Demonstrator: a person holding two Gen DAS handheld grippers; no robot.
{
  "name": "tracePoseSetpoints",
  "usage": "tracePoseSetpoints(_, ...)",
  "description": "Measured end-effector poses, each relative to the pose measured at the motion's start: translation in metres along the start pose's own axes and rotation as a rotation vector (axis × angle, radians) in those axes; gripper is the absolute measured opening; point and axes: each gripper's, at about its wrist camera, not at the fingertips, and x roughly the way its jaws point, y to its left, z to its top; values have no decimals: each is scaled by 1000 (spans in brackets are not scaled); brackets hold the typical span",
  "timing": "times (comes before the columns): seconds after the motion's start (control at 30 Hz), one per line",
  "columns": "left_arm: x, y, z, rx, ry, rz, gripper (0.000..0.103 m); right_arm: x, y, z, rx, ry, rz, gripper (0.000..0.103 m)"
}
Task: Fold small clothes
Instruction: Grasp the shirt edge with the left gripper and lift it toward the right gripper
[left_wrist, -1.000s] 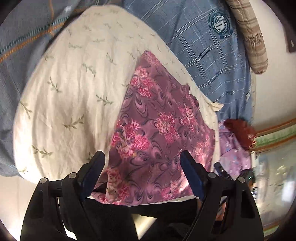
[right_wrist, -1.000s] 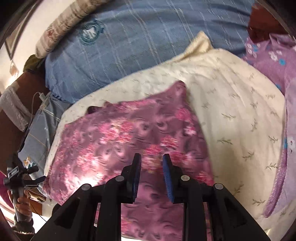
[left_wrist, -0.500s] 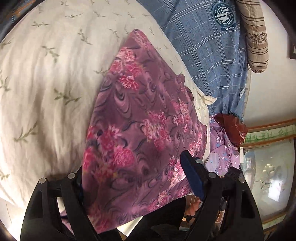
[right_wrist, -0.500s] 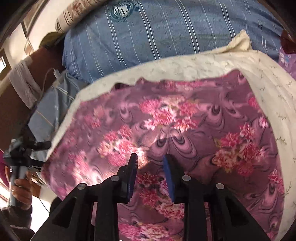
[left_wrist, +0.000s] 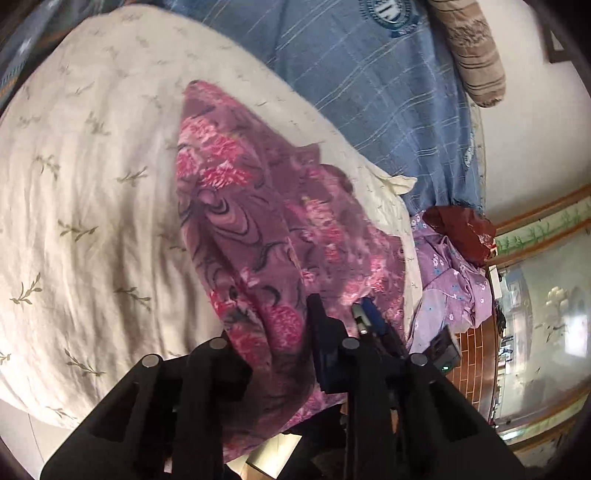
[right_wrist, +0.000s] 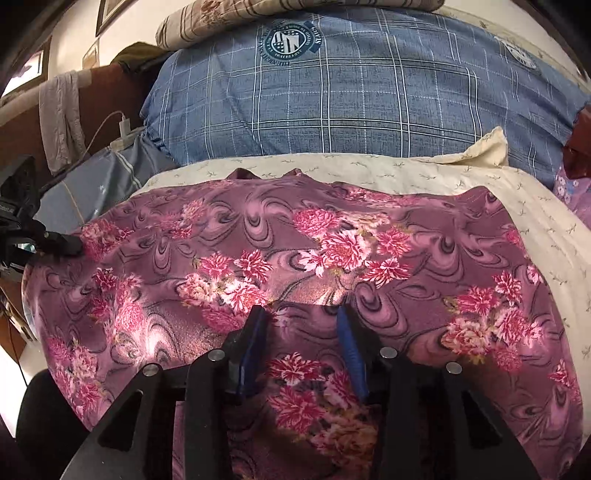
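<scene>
A purple garment with pink flowers lies on a cream leaf-print cloth; it fills the right wrist view. My left gripper is shut on the garment's near edge, and the cloth bunches between its fingers. My right gripper sits over the garment's near middle with its jaws a little apart and fabric bunched between the blue pads. The left gripper's tip shows at the garment's left edge in the right wrist view.
A blue plaid cover lies behind the cream cloth, with a striped bolster beyond. A lilac floral garment and a dark red bag lie at the right. A charger and cable sit at the left.
My left gripper has closed from wide open onto the garment's edge. My right gripper has come down over the garment and its jaws have opened slightly around the fabric.
</scene>
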Motion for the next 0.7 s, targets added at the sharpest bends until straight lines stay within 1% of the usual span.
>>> tracePoseSetpoints(0.07, -5, -18, 0, 29, -8, 2, 19, -2, -4, -3, 3, -26, 20, 42)
tracePoseSetpoints(0.17, -7, -54, -1, 88, -10, 12, 19, -1, -2, -7, -22, -60, 12, 42)
tracePoseSetpoints(0.23, -1, -77, -2, 128, -4, 19, 19, -2, -1, -12, -20, -73, 14, 42)
tracePoseSetpoints(0.33, 11, -104, -4, 160, 23, 11, 18, -1, -3, -14, -8, -79, 31, 42)
tracePoseSetpoints(0.43, 34, -130, -8, 213, 52, 42, 18, -5, -8, -14, 6, -56, 59, 42)
tracePoseSetpoints(0.5, 51, -139, -11, 243, 72, 76, 18, -13, -19, -12, 49, -27, 112, 42)
tracePoseSetpoints(0.57, 72, -139, -12, 229, 111, 90, 18, -19, -33, -14, 103, -16, 153, 38)
tracePoseSetpoints(0.6, 80, -139, -11, 218, 122, 97, 18, -23, -37, -15, 116, -11, 166, 38)
tracePoseSetpoints(0.63, 86, -136, -9, 194, 129, 102, 18, -25, -39, -16, 114, -10, 170, 38)
tracePoseSetpoints(0.7, 88, -133, -6, 178, 133, 115, 18, -28, -38, -20, 85, -6, 172, 38)
